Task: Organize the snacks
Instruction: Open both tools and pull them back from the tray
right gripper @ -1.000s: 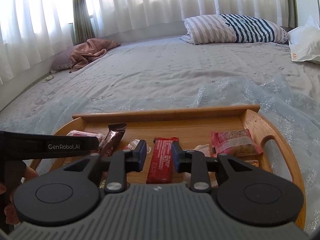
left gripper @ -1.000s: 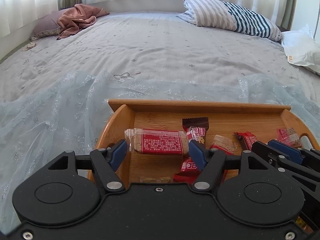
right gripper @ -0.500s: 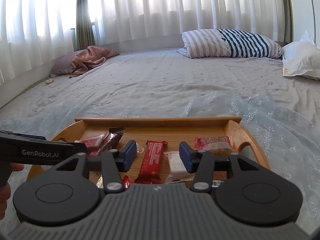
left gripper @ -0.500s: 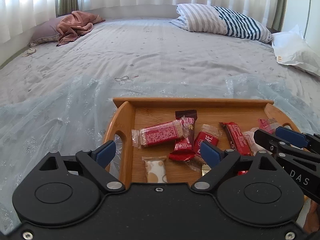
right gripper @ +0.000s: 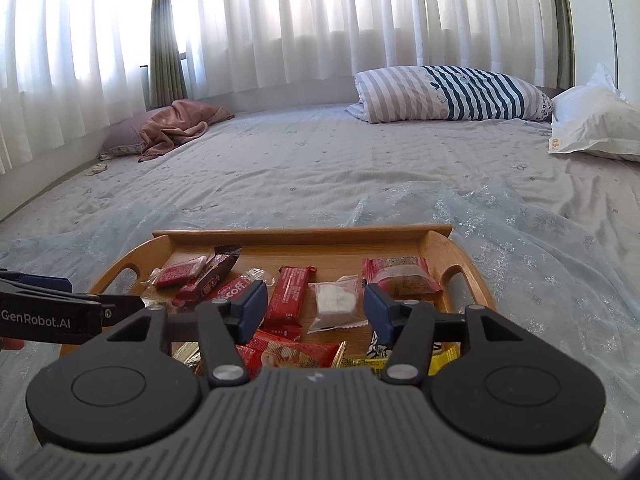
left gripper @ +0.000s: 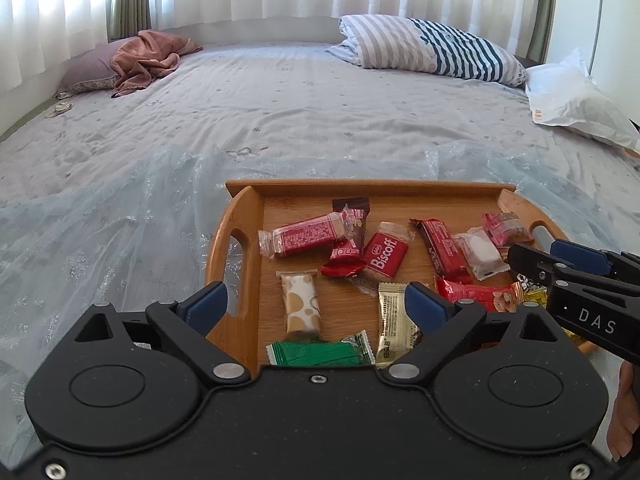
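Snacks: a loose scatter of small wrapped bars and biscuits is spread over the floor of the tray; nothing is sorted into rows yet.
Bed: a wide bed with a grey flowered sheet [left gripper: 280, 112] carries a sheer pale-blue glittery cloth [left gripper: 100, 216], on which the tray is set.
Tray: an oval wooden tray with cut-out handles [left gripper: 234, 240] holds every snack in view.
Left gripper [left gripper: 316, 304]: its jaws are opening; nothing is pressed between them, though a cream-and-gold nougat bar [left gripper: 300, 306] and a flat green packet [left gripper: 320, 354] lie in the gap below.
Right gripper [right gripper: 316, 306]: its jaws are opening and empty, above a long red wafer bar [right gripper: 290, 296] and a clear packet of white sweets [right gripper: 336, 304].
Red Biscoff biscuit [left gripper: 384, 254]: overlapped by neighbouring wrappers near the tray's middle.
Advice: one separate piece is best chosen, the pads lowered on either side of its narrow width, and crinkly wrapper ends avoided.
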Tool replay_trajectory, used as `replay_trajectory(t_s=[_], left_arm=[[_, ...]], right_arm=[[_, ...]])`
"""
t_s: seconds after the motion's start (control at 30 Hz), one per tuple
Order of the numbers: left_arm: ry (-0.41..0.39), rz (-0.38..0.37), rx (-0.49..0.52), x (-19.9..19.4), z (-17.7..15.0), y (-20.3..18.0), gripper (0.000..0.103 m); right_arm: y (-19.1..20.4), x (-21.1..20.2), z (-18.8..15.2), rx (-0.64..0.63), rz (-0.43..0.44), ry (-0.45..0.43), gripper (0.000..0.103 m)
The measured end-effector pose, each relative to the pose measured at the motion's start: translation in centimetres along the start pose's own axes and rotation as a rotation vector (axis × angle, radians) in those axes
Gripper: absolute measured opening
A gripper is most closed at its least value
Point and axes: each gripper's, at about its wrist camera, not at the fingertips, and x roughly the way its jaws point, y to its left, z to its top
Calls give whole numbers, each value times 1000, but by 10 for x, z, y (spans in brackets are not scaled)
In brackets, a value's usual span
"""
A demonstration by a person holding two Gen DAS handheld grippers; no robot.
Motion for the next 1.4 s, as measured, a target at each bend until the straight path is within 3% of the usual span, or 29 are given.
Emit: replay_trajectory(t_s=[0.47,0.8,1.4], left_arm=[[-5,-37,-24,-43,-29,-3,98],[-14,-16,-25,-59,-55,-6,98],[11,-6,-35,-51,-101,-14,98]], right_arm=[[-5,-42,-15,-11,18,-30,75],[-6,-69,-33,-45,8,-51,79],[-5,-76,-75,-54,-5,-21,82]])
